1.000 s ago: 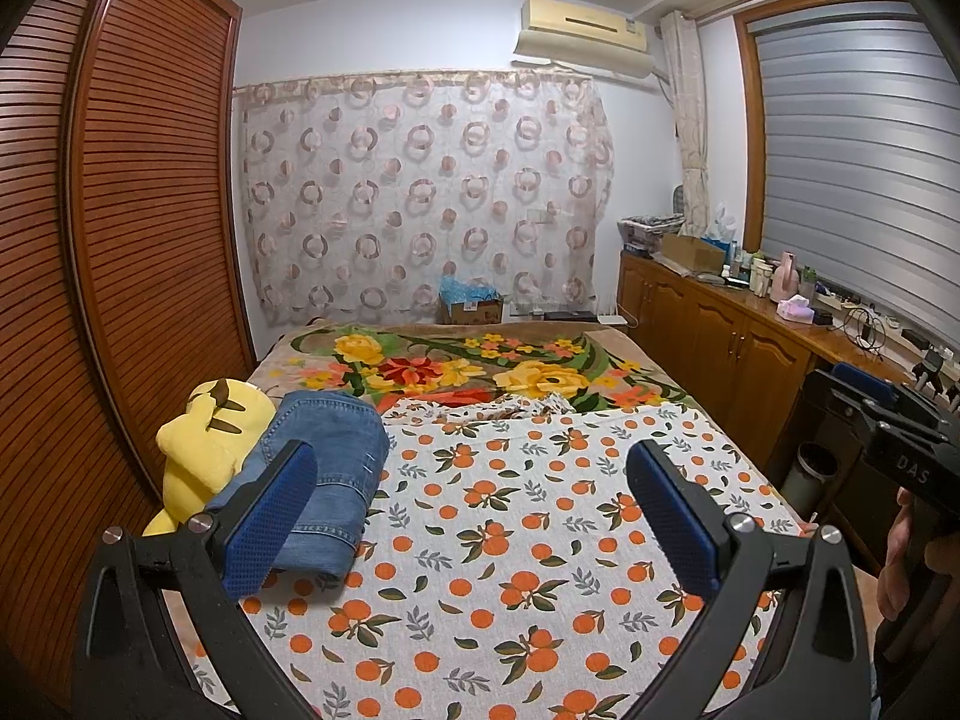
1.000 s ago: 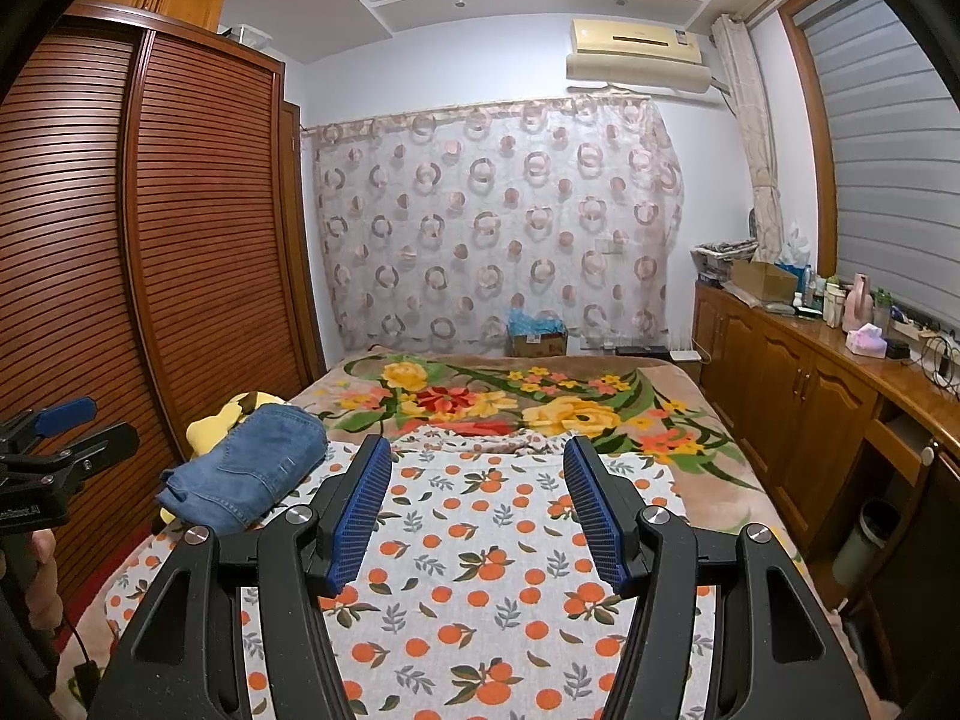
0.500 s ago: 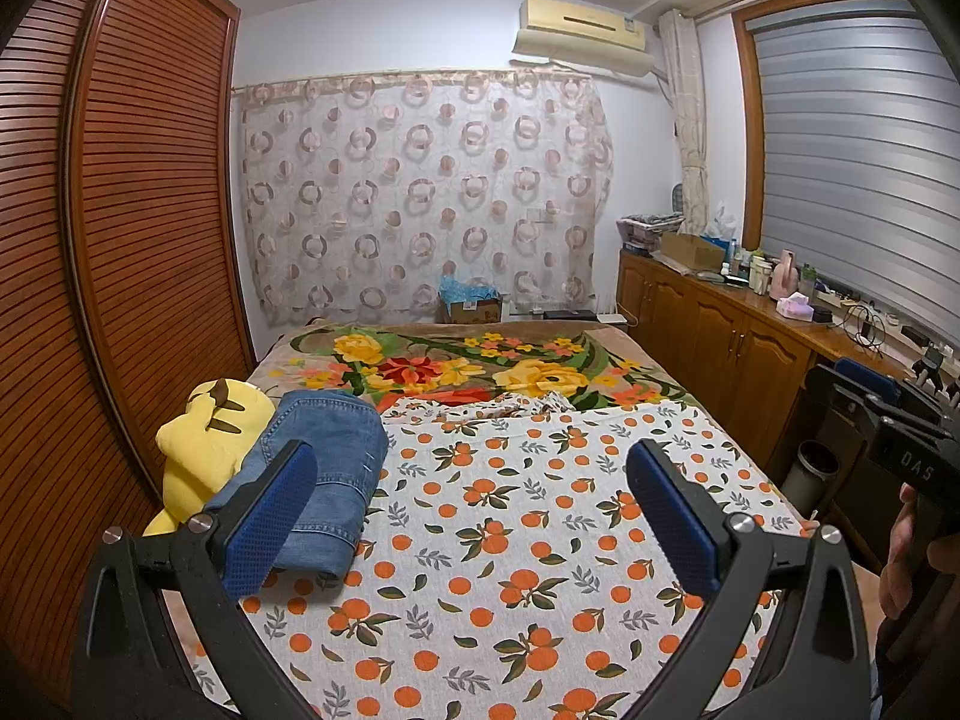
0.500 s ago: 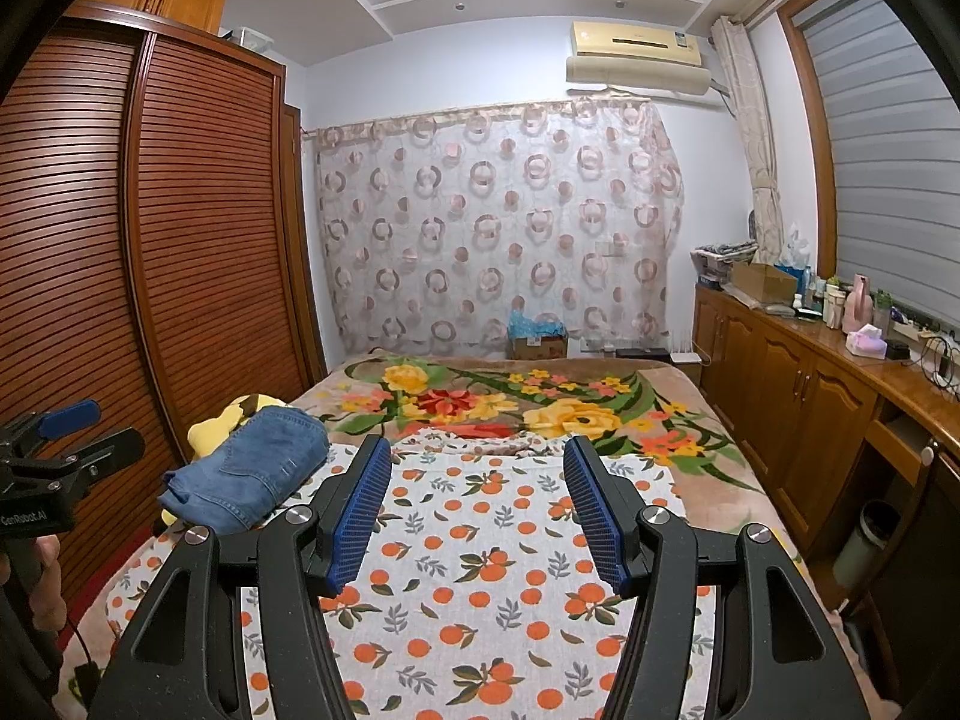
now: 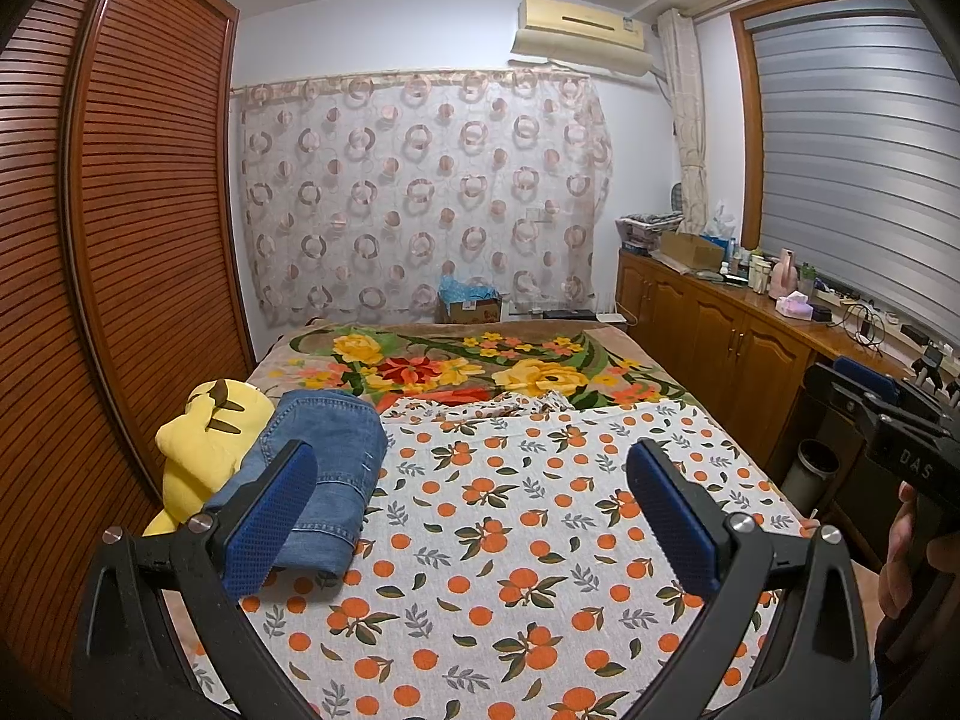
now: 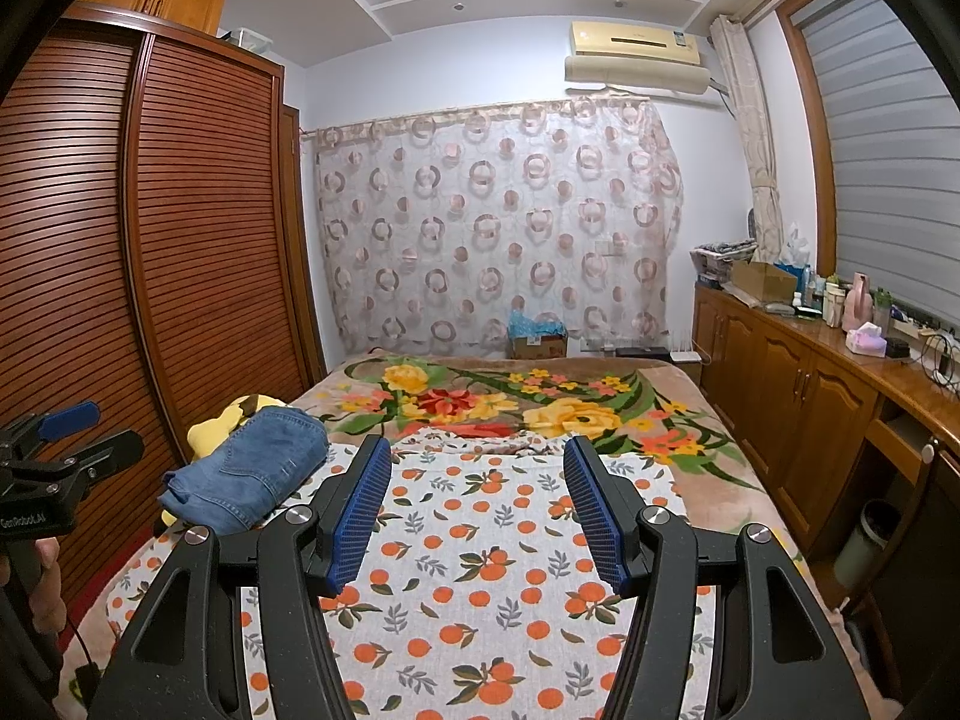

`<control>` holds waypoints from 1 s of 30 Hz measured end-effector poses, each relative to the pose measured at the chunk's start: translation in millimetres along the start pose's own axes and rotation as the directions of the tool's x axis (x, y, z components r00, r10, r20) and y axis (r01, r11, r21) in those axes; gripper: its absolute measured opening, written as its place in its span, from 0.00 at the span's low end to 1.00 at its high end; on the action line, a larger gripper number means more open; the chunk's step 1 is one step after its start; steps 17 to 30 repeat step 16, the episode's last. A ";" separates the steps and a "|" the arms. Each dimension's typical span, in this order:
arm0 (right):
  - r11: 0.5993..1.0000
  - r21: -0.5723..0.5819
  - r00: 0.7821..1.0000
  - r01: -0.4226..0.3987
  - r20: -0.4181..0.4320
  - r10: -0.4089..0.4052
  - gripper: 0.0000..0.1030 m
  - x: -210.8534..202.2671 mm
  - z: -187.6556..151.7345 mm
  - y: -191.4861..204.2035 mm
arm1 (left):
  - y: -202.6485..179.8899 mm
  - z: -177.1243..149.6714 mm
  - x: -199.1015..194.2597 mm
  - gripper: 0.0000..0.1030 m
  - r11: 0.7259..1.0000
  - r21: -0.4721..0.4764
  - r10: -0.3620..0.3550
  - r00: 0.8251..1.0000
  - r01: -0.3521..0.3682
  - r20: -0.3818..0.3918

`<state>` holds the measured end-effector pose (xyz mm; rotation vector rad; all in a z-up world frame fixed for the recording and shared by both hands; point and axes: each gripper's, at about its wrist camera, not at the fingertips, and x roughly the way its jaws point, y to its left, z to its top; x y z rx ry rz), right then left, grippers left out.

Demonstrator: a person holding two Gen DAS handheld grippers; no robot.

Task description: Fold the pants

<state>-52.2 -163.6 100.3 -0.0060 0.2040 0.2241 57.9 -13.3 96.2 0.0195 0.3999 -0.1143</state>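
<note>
Folded jeans [image 5: 318, 480] lie on the bed's left side, on the orange-print sheet [image 5: 510, 540], against a plush toy [image 5: 204, 444] further left. Flowered blanket [image 5: 456, 366] behind the sheet. Wardrobe [image 5: 120, 240] along the left wall, cabinets [image 5: 708, 336] along the right, curtain [image 5: 420, 198] behind the bed. Both grippers apart from the jeans.

Bed [image 5: 600, 360]: floral blanket [image 5: 456, 360] at far end, orange-print sheet [image 5: 510, 540] over near part. Folded jeans [image 5: 324, 474] on sheet's left edge, touching yellow plush toy [image 5: 204, 438] beside them.
</note>
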 end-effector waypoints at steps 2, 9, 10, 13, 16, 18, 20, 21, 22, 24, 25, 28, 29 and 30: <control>1.000 0.002 1.000 0.000 0.001 0.000 0.60 0.4 -0.2 0.4 | 0.0 -0.1 -0.1 1.00 1.000 -0.001 0.000 1.000 0.000 0.000; 1.000 0.002 1.000 0.001 0.002 -0.001 0.60 0.5 -0.8 0.8 | 0.0 -0.5 -1.4 1.00 1.000 0.000 0.001 1.000 -0.001 0.000; 1.000 0.002 1.000 0.000 0.001 0.000 0.60 0.6 -0.8 0.6 | 0.2 -0.3 -0.7 1.00 1.000 0.000 -0.001 1.000 0.001 0.000; 1.000 0.002 1.000 0.001 0.002 -0.001 0.60 0.6 -1.4 1.4 | 0.2 -0.3 -0.7 1.00 1.000 0.000 0.000 1.000 0.000 0.000; 1.000 0.004 1.000 0.000 0.000 0.000 0.60 1.4 -1.0 1.4 | 0.1 -0.4 -1.1 1.00 1.000 0.000 -0.001 1.000 0.001 -0.001; 1.000 0.004 1.000 0.000 0.000 0.000 0.60 1.4 -1.0 1.4 | 0.1 -0.4 -1.1 1.00 1.000 0.000 -0.001 1.000 0.001 -0.001; 1.000 0.004 1.000 0.000 0.000 0.000 0.60 1.4 -1.0 1.4 | 0.1 -0.4 -1.1 1.00 1.000 0.000 -0.001 1.000 0.001 -0.001; 1.000 0.004 1.000 0.000 0.000 0.000 0.60 1.4 -1.0 1.4 | 0.1 -0.4 -1.1 1.00 1.000 0.000 -0.001 1.000 0.001 -0.001; 1.000 0.004 1.000 0.000 0.000 0.000 0.60 1.4 -1.0 1.4 | 0.1 -0.4 -1.1 1.00 1.000 0.000 -0.001 1.000 0.001 -0.001; 1.000 0.004 1.000 0.000 0.000 0.000 0.60 1.4 -1.0 1.4 | 0.1 -0.4 -1.1 1.00 1.000 0.000 -0.001 1.000 0.001 -0.001; 1.000 0.004 1.000 0.000 0.000 0.000 0.60 1.4 -1.0 1.4 | 0.1 -0.4 -1.1 1.00 1.000 0.000 -0.001 1.000 0.001 -0.001; 1.000 0.004 1.000 0.000 0.000 0.000 0.60 1.4 -1.0 1.4 | 0.1 -0.4 -1.1 1.00 1.000 0.000 -0.001 1.000 0.001 -0.001; 1.000 0.004 1.000 0.000 0.000 0.000 0.60 1.4 -1.0 1.4 | 0.1 -0.4 -1.1 1.00 1.000 0.000 -0.001 1.000 0.001 -0.001; 1.000 0.004 1.000 0.000 0.000 0.000 0.60 1.4 -1.0 1.4 | 0.1 -0.4 -1.1 1.00 1.000 0.000 -0.001 1.000 0.001 -0.001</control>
